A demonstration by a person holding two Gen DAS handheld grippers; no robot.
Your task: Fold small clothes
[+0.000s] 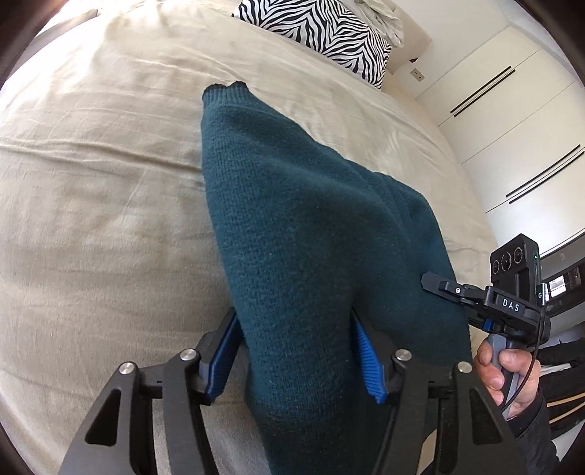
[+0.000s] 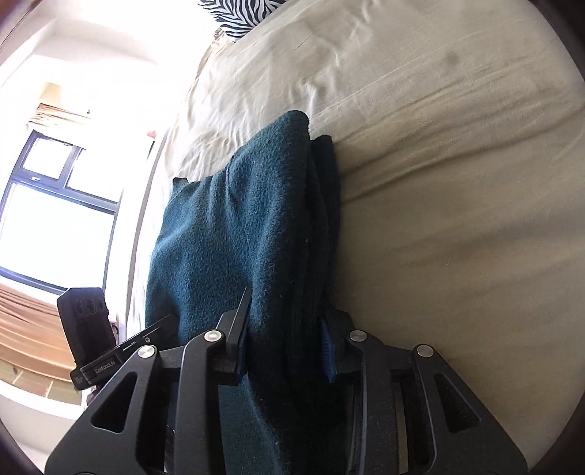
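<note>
A dark teal knitted garment (image 1: pixel 292 226) lies on a bed covered with a cream sheet (image 1: pixel 91 182), stretching from the near edge away toward a zebra-striped pillow (image 1: pixel 321 33) at the far end. In the left wrist view, the left tool (image 1: pixel 296 350) straddles the near end of the garment: its two blue-padded fingers (image 1: pixel 367 360) stand fairly wide, one on each side of the knit. The left pad sits just beside the fabric's edge and the right pad lies along its other side, and the cloth bulges up between them without looking pinched. The garment's ribbed hem (image 1: pixel 223 89) lies at its far end, flat on the sheet. At the right edge of this view, the right tool (image 1: pixel 431 283) reaches in to the garment's right side, gripped by a person's hand (image 1: pixel 508 369) in a dark sleeve, with white wardrobe doors (image 1: pixel 512 120) behind. In the right wrist view, the right tool (image 2: pixel 285 347) stands narrow around a thick fold of the same garment (image 2: pixel 241 226); its pads appear to press on the stacked layers from both sides. The fabric runs forward from the tool onto the sheet (image 2: pixel 457 182). To the left, the other tool's camera block (image 2: pixel 87 318) shows before a bright window (image 2: pixel 55 204).
</note>
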